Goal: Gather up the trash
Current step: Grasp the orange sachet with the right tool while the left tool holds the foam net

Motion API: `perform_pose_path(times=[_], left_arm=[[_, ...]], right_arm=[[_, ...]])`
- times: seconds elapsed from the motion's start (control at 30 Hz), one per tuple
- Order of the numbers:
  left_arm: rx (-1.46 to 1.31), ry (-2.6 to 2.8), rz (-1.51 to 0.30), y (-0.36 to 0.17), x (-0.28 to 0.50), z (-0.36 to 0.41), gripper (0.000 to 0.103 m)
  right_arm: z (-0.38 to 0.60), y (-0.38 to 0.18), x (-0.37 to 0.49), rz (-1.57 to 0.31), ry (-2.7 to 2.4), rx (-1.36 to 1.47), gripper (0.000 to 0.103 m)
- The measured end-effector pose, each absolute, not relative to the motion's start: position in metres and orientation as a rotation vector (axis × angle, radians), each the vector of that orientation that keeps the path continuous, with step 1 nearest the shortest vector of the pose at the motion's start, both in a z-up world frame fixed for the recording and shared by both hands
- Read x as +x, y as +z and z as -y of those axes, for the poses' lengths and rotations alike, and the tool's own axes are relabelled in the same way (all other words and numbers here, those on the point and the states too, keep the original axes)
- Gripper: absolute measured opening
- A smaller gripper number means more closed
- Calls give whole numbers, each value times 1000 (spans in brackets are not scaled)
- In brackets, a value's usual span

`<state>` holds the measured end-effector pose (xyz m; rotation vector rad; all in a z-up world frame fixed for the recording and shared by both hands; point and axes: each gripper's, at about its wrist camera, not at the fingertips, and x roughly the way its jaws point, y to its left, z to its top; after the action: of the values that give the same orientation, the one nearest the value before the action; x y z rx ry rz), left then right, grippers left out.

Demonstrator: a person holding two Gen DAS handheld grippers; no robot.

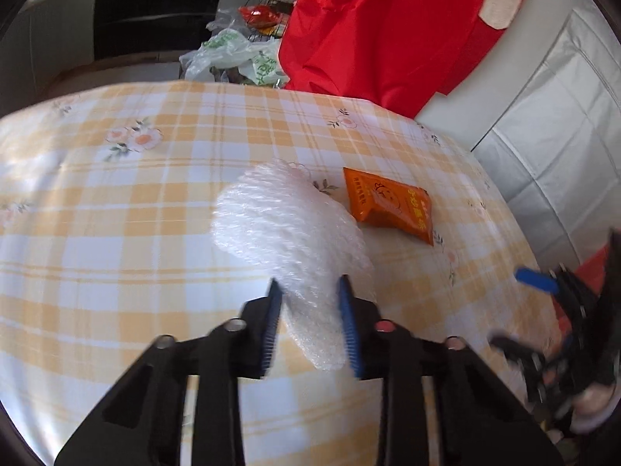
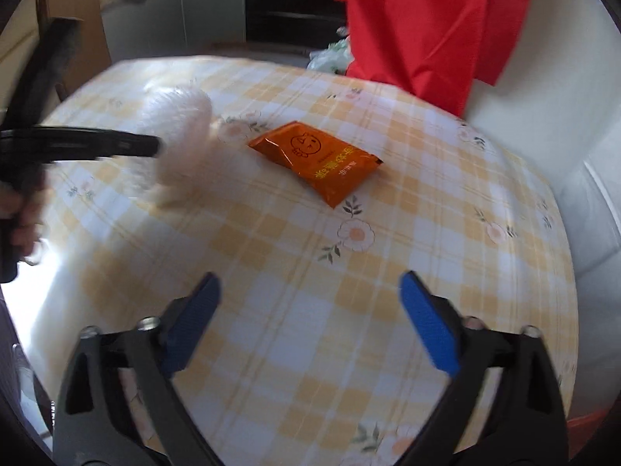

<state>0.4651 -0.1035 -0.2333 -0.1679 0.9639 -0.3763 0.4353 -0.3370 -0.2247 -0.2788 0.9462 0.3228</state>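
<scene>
My left gripper (image 1: 310, 291) is shut on a piece of white foam wrap (image 1: 287, 229) and holds it over the checked tablecloth (image 1: 116, 233). The foam wrap also shows blurred in the right wrist view (image 2: 182, 143), with the left gripper's black arm beside it. An orange snack packet (image 1: 390, 206) lies flat on the table to the right of the foam; in the right wrist view the packet (image 2: 316, 159) lies ahead of my right gripper (image 2: 310, 291). The right gripper is open and empty above the tablecloth (image 2: 310, 330).
A red cloth (image 1: 388, 27) hangs at the table's far edge. Clear plastic bags (image 1: 233, 58) lie on the floor beyond the table. A white padded seat (image 1: 551, 124) stands to the right. My right gripper's fingers (image 1: 535, 279) show at the right edge.
</scene>
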Motion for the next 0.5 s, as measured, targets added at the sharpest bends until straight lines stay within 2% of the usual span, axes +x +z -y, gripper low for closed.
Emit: perform_pose_path(times=[0.1,0.17,0.2,0.23,0.37,0.47,0.5], left_arm=[[-187,-389,-949,-226,449,76,16],[-199,-385,-932,-223,437,58,15],[-203,-382,-925,-222,432,50,15],[-209,-379,-918,-221,425,41,15],[-228,-370,-883,-216,405,19,14],[-238,-367,-843,-209,389,7,14],[-242,-369,-834,-208,385,4,14]], right_arm=[[322,-229,462,-951,330,-308,78],[312,-233,478,-950,328,-328,70],[305,-235,488,-952,320,-343,61],[300,-237,495,-957,317,-351,59],[277,-245,524,-968,303,-394,56],[273,-253,544,-1024,277,-354,46],[275,-253,551,-1048,268,-308,37]])
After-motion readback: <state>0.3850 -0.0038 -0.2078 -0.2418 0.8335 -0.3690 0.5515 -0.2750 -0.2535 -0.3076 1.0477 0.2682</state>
